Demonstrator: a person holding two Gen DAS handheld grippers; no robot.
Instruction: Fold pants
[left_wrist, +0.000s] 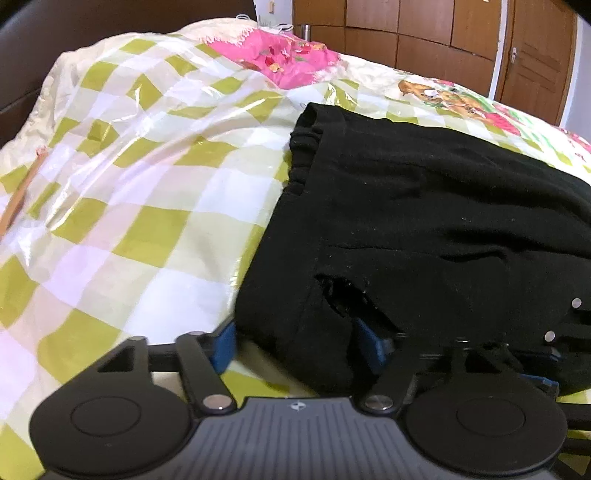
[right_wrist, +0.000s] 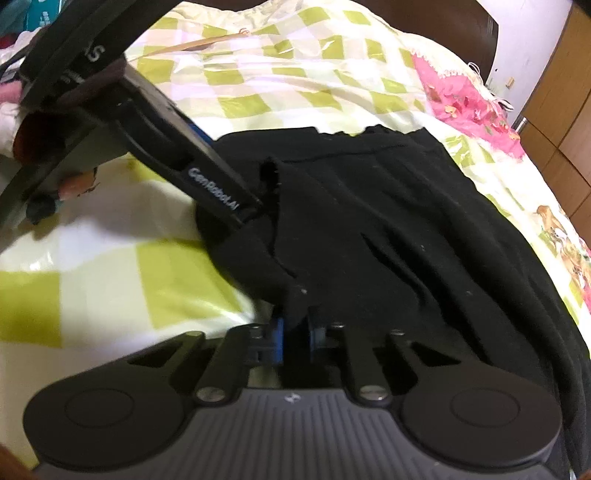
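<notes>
Right wrist view: right gripper (right_wrist: 295, 332) pinches the near hem of the part-folded pants (right_wrist: 388, 229); left gripper (right_wrist: 255, 206), at ten o'clock, jaw state indeterminate; final fold outstanding.

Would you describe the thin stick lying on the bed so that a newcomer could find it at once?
Start at the bed's green-and-white checked cover, with the black pants on one side. Look across the bare checks away from them to the cover's far edge. The thin tan stick lies there alone, the only slim, straight thing on it.

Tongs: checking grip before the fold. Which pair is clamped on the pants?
The right tongs: their blue pads pinch the black pants at the edge. The left tongs gape wide.
</notes>
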